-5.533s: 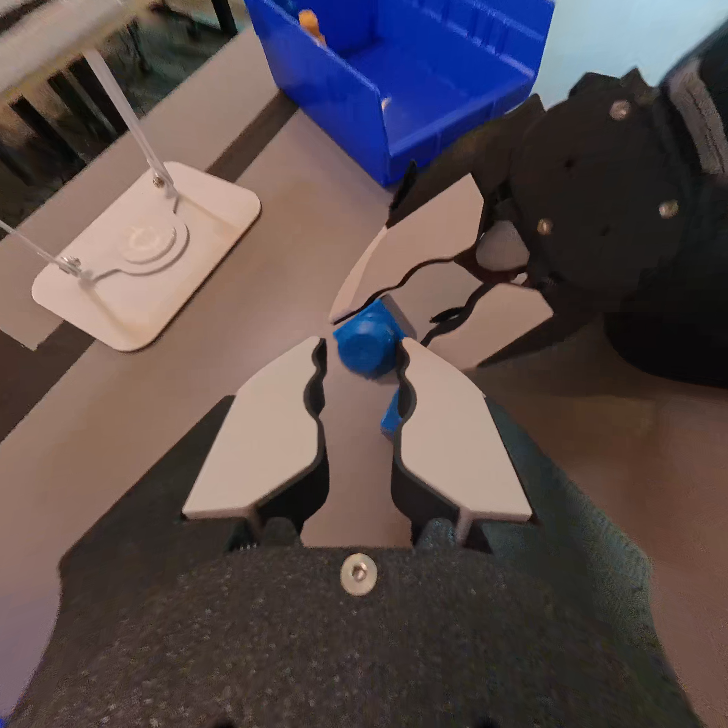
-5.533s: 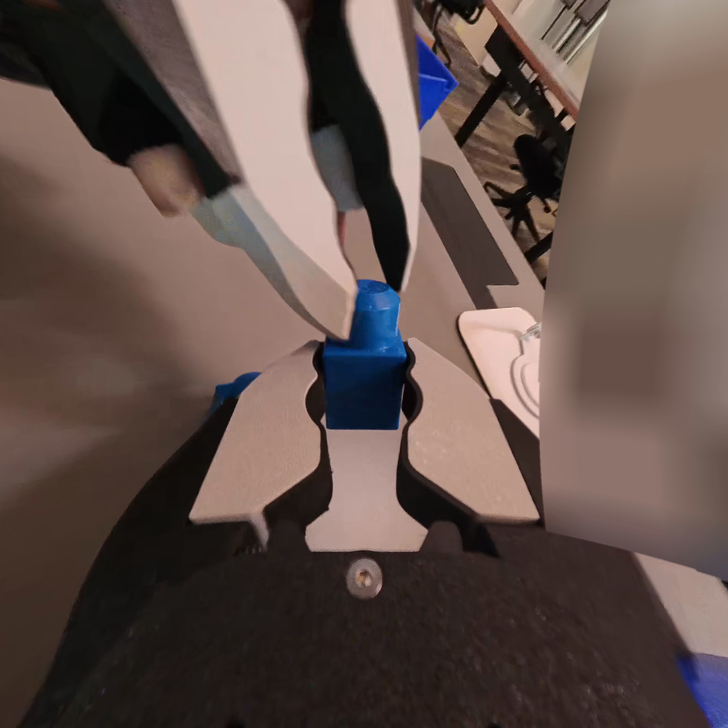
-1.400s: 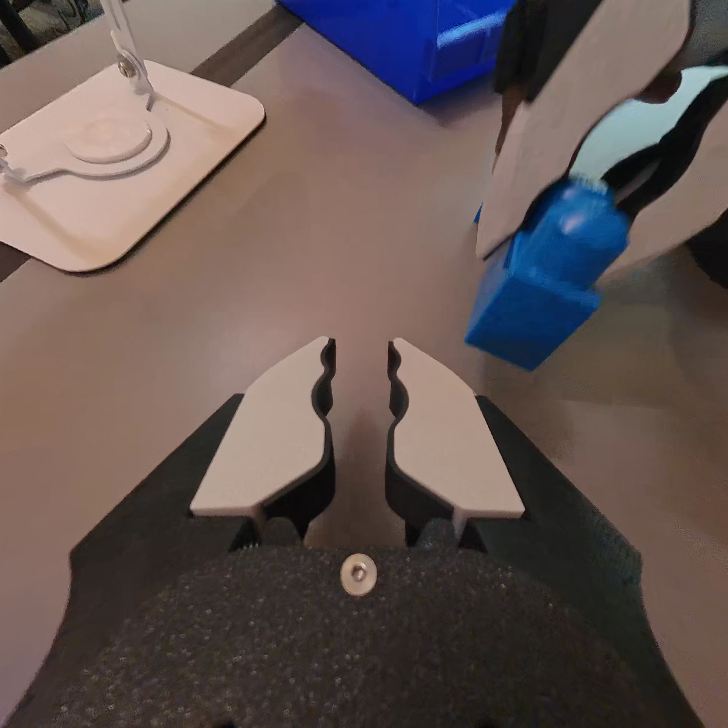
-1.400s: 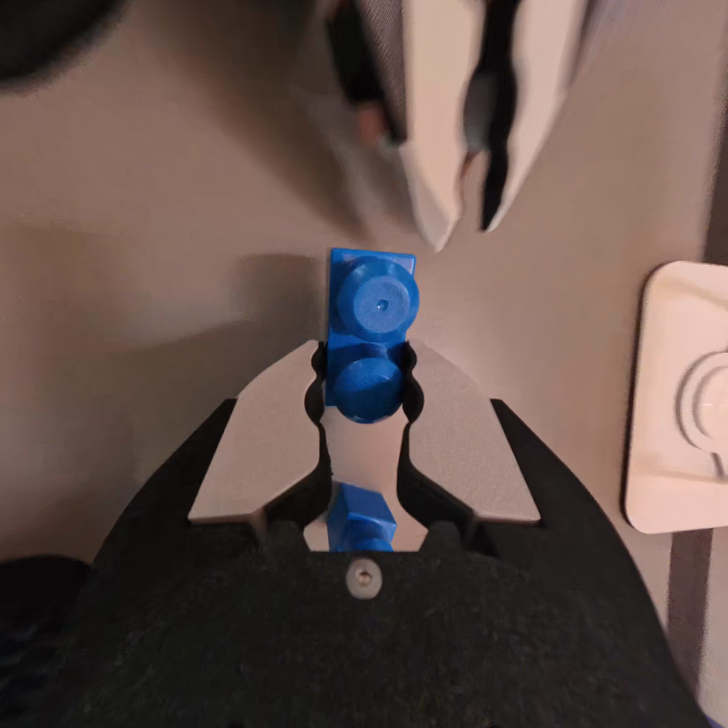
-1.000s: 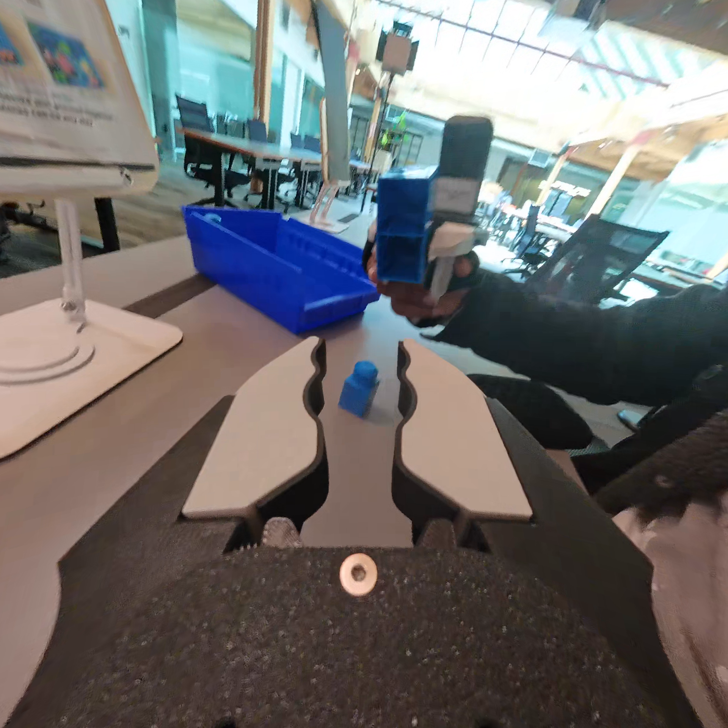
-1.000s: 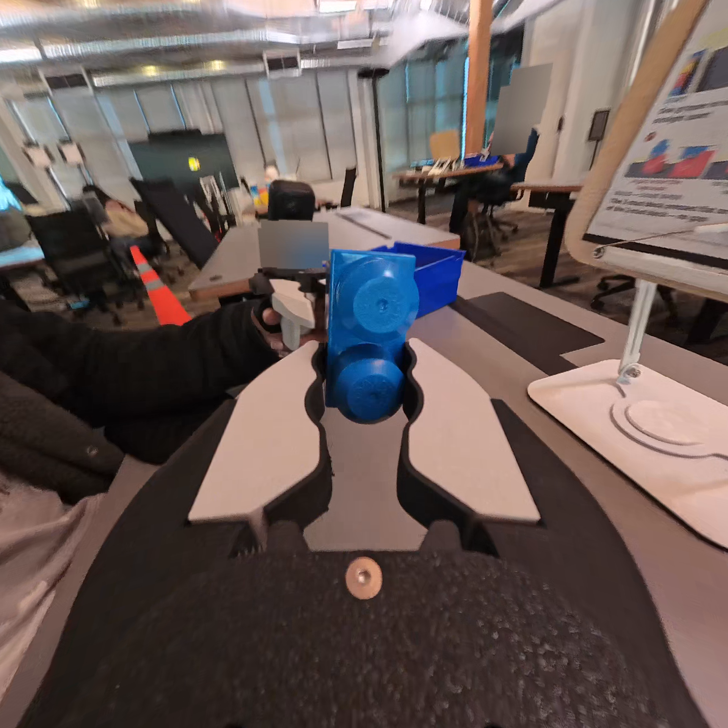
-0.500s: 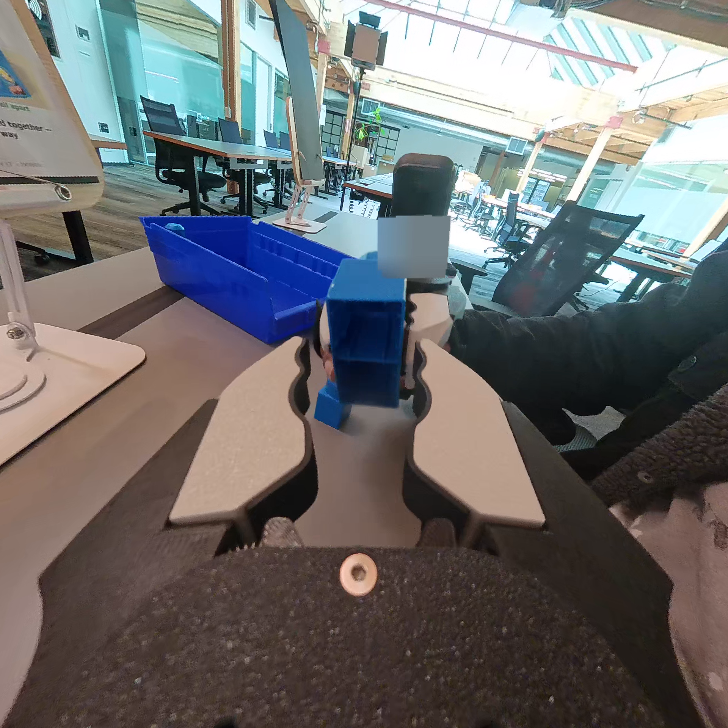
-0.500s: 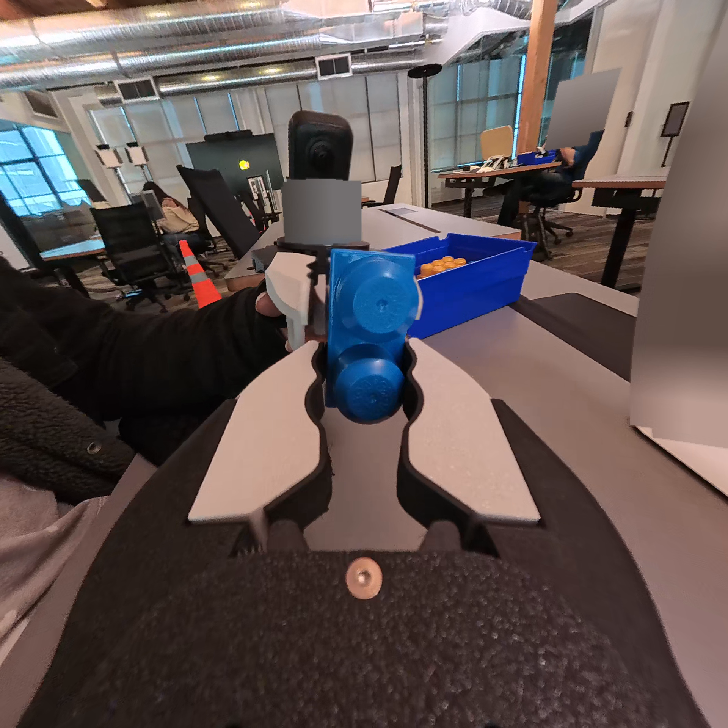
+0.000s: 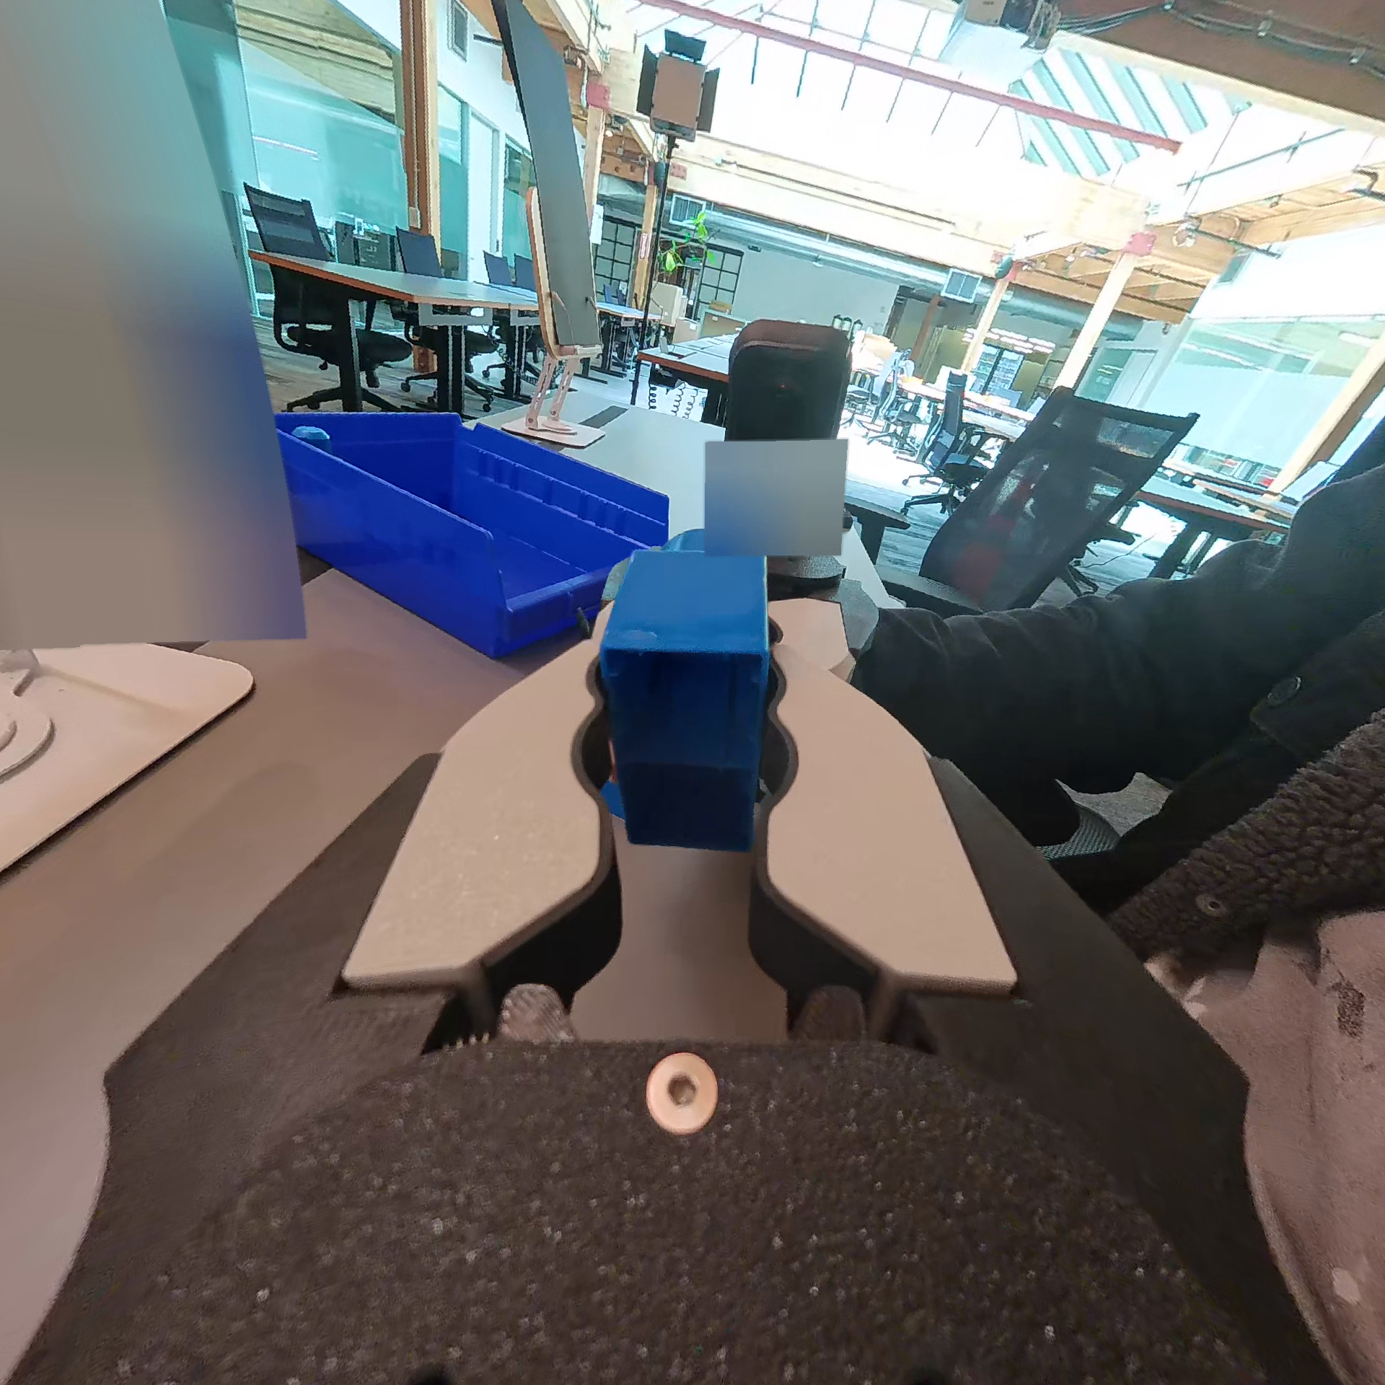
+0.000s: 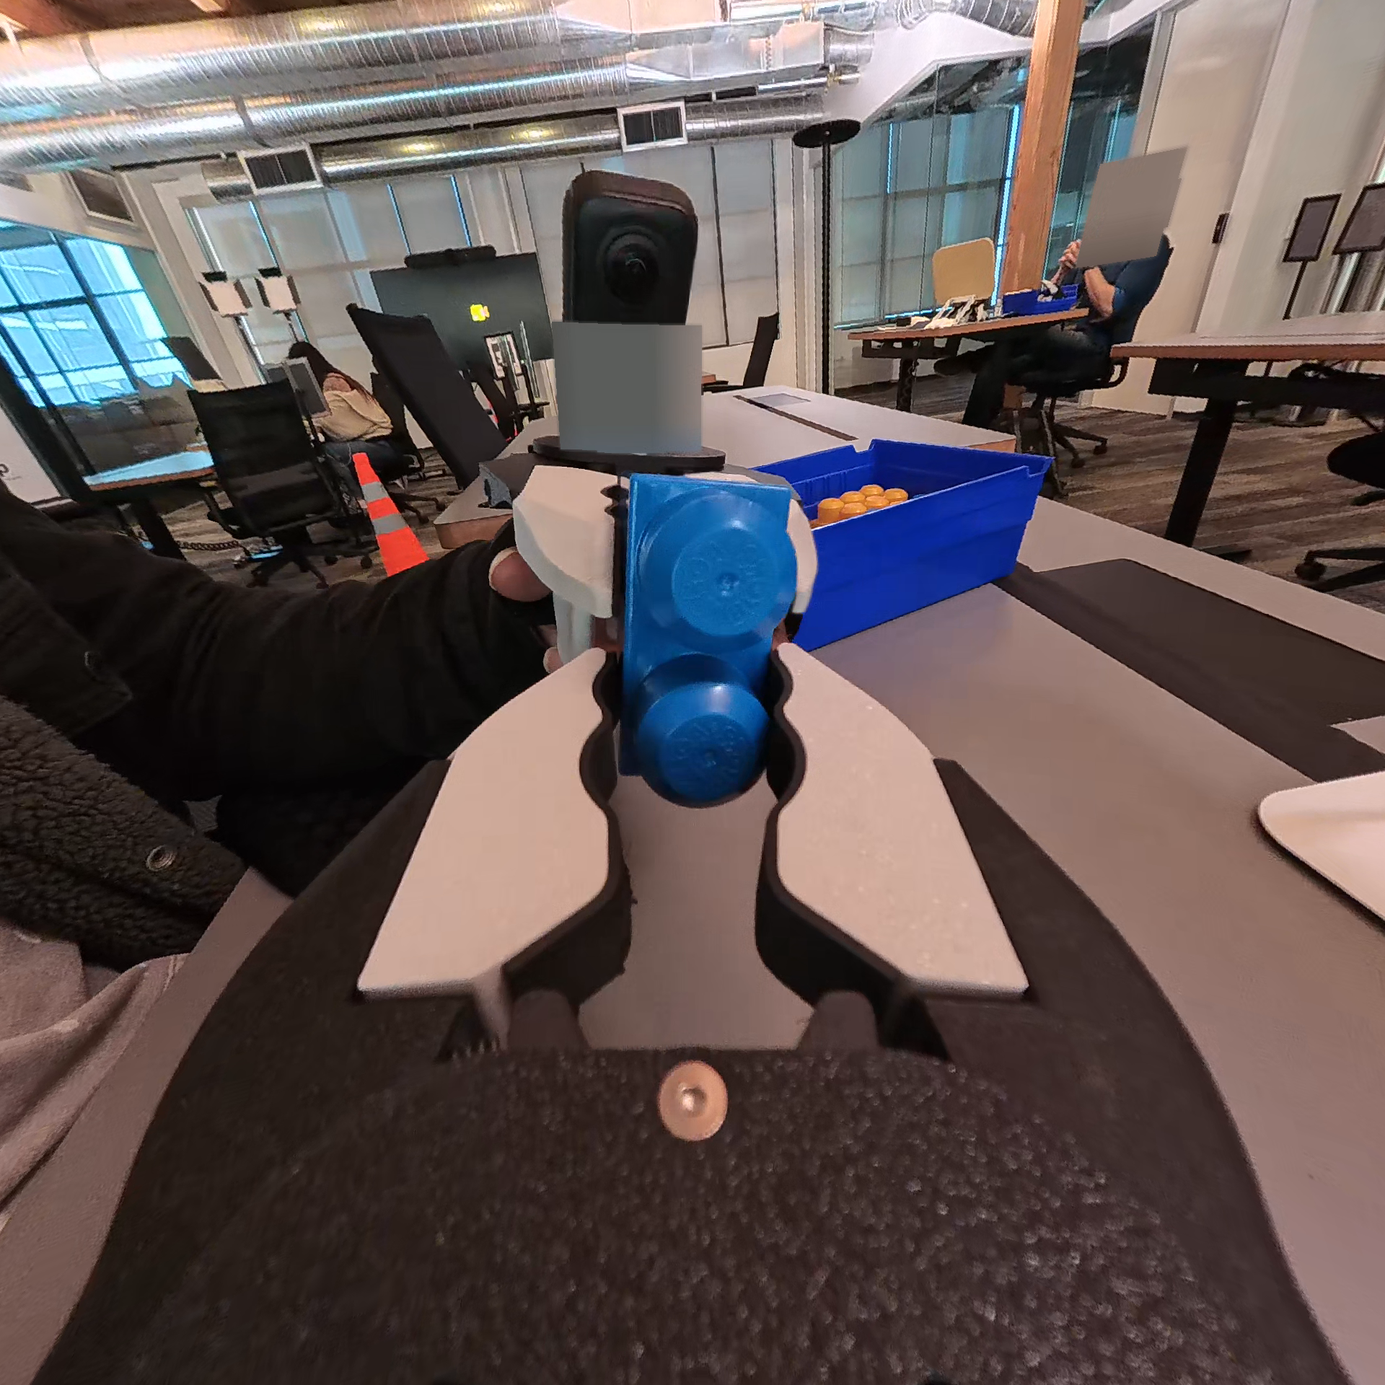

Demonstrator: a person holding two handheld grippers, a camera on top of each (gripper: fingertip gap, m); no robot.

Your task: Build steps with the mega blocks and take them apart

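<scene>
A blue two-stud mega block (image 9: 686, 719) is held in the air between both grippers. In the right wrist view its studs face the camera (image 10: 704, 644). My right gripper (image 10: 697, 719) is shut on its lower stud end. My left gripper (image 9: 686, 719) faces it from the other side, and its fingers press both sides of the block's hollow underside. The left gripper's white fingers (image 10: 562, 547) show behind the block in the right wrist view. A sliver of a small blue block (image 9: 608, 800) on the table shows under the held block.
A blue bin (image 9: 480, 539) stands on the grey table behind the grippers; in the right wrist view (image 10: 922, 539) it holds orange blocks (image 10: 862, 502). A white stand base (image 9: 112, 719) lies at the left of the left wrist view, also at the right of the right wrist view (image 10: 1334, 847). My two grippers' fingertips are within a few centimetres of each other.
The right gripper brought the blue block down and in between the left gripper's fingers. The left fingers opened wider, then closed in on the block. The small block on the table became hidden.
</scene>
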